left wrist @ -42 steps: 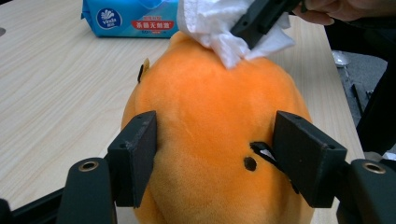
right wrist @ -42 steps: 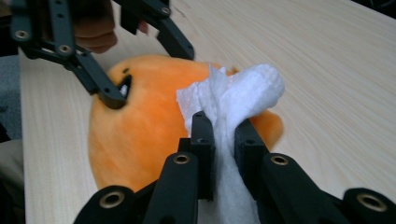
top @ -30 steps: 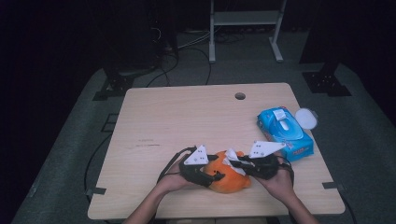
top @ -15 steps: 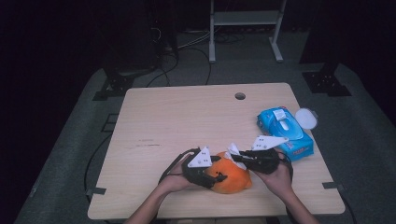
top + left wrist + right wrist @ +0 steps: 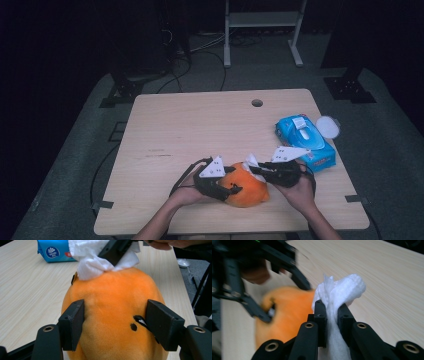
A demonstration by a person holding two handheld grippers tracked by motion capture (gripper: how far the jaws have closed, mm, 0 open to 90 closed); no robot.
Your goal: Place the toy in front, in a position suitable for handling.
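The round orange plush toy lies near the lower middle of the high view, on the near part of the pale wooden counter, its long axis running roughly left to right in that frame. The left claw comes at it from the left and clamps it: in the left gripper view the two black jaws press into the soft flanks of the toy, one on each side, partly closed around its width. The right claw reaches in from the right and is nearly shut on a crumpled white tissue, pinched between its jaws, with the wad bulging past the tips. In the left gripper view that tissue rests on the far upper end of the toy, at the top of the frame, so the wiping hand is the right one and the toy's top lies just below and to the left of it. Any coming stroke would likely run along that upper surface while the left claw steadies it. A blue soft pack of tissues sits to the right, near the counter's edge. Around the counter are grey floor, trailing cables and a dark room.
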